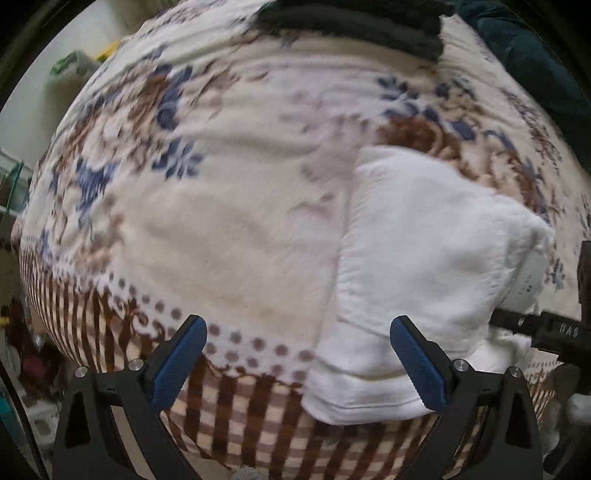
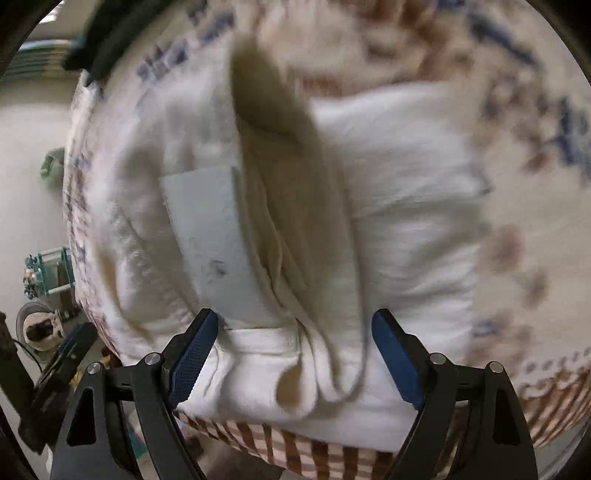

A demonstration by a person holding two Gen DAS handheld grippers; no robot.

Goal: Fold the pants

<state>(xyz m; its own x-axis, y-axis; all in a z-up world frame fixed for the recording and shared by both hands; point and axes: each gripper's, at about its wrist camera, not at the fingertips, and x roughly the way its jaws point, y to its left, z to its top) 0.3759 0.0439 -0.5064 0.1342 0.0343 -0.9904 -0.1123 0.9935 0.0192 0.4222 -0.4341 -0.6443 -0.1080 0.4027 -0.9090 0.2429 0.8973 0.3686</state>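
White pants [image 1: 424,240] lie folded on a floral blanket [image 1: 221,229], right of centre in the left wrist view. My left gripper [image 1: 298,328] hangs open above the bed, with only blanket between its blue pads; its right finger [image 1: 417,362] overlaps the pants' near edge. Black parts of the right gripper [image 1: 539,330] show at the right edge. In the right wrist view the pants [image 2: 406,177] fill the middle, with a raised fold and a pale rectangular patch [image 2: 210,240]. My right gripper [image 2: 295,321] stands open just over that fold, its pads apart from the cloth.
A dark garment [image 1: 351,22] lies at the far side of the bed, with a dark teal one [image 1: 535,59] beside it. The blanket's brown striped border [image 1: 258,417] marks the near bed edge. Floor clutter and a teal rack [image 2: 48,266] sit left of the bed.
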